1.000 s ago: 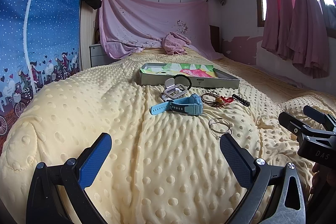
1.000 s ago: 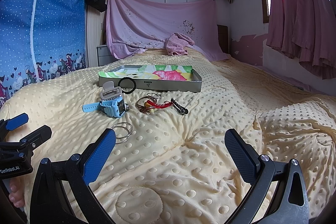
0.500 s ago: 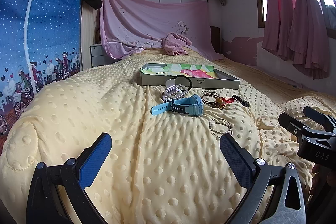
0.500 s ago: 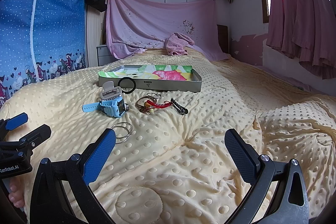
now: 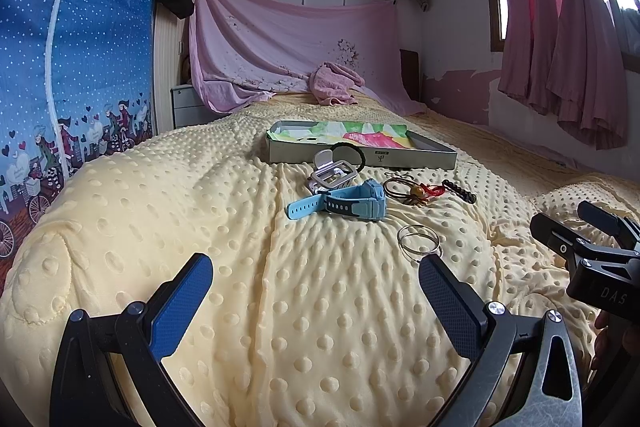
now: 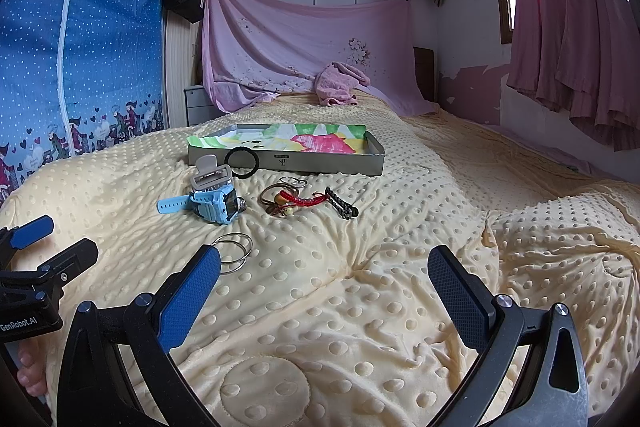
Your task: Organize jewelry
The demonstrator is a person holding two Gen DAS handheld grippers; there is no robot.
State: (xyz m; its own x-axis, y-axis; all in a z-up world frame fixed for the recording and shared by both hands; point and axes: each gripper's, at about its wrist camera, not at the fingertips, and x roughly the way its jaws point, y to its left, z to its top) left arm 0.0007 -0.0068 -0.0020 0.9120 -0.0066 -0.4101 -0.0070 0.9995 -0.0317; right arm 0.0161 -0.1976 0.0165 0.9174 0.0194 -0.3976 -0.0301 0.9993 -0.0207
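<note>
jewelry lies loose on the bed, in front of the tray and outside it: blue watch, bracelets, a black hair tie leaning on the tray wall, and nearest of all the thin silver rings. both claws hang wide open and empty, left claw and right claw. the silver rings sit just ahead of the left claw's right finger and the right claw's left finger, so i judge either could reach them, the left looking slightly closer.
</note>
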